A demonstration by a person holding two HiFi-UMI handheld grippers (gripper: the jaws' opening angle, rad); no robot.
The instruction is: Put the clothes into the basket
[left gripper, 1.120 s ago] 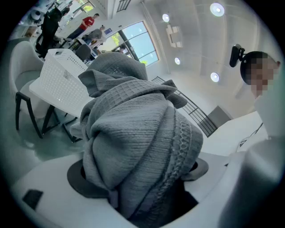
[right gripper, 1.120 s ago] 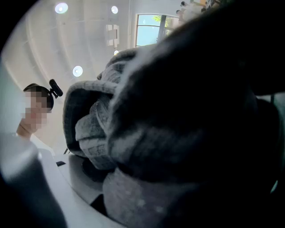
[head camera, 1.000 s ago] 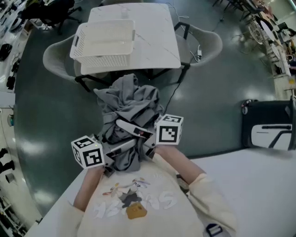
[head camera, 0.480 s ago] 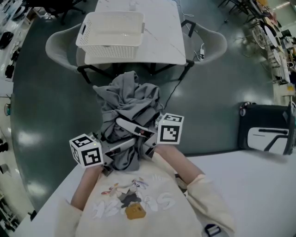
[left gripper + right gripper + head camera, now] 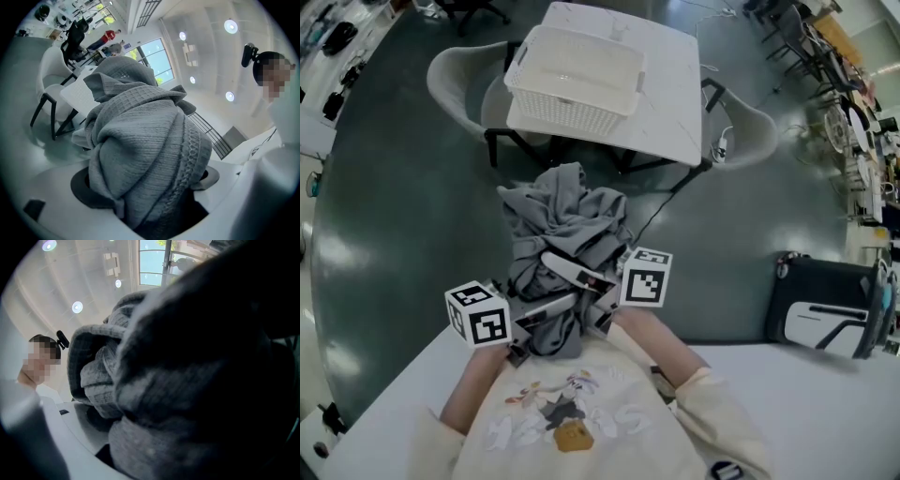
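Note:
A bundle of grey knitted clothes (image 5: 567, 225) hangs in the air in front of the person, above the dark floor. My left gripper (image 5: 546, 311) is shut on its lower left part. My right gripper (image 5: 581, 279) is shut on it from the right, with one white finger (image 5: 567, 269) lying across the cloth. Both pairs of fingertips are buried in the folds. The white plastic basket (image 5: 577, 80) stands with nothing in it on the white table (image 5: 675, 112) ahead, beyond the bundle. The grey knit (image 5: 145, 154) fills the left gripper view. Dark folds of cloth (image 5: 187, 380) fill the right gripper view.
Two light armchairs (image 5: 459, 75) (image 5: 755, 122) flank the table. A cable (image 5: 661, 202) runs over the floor from the table's right side. A black and white case (image 5: 825, 314) stands at the right. A white tabletop (image 5: 825, 403) lies near the person.
The person has carried the bundle toward the table while turning, so basket and table now sit further right and tilted in view. Both grippers keep their hold on the clothes.

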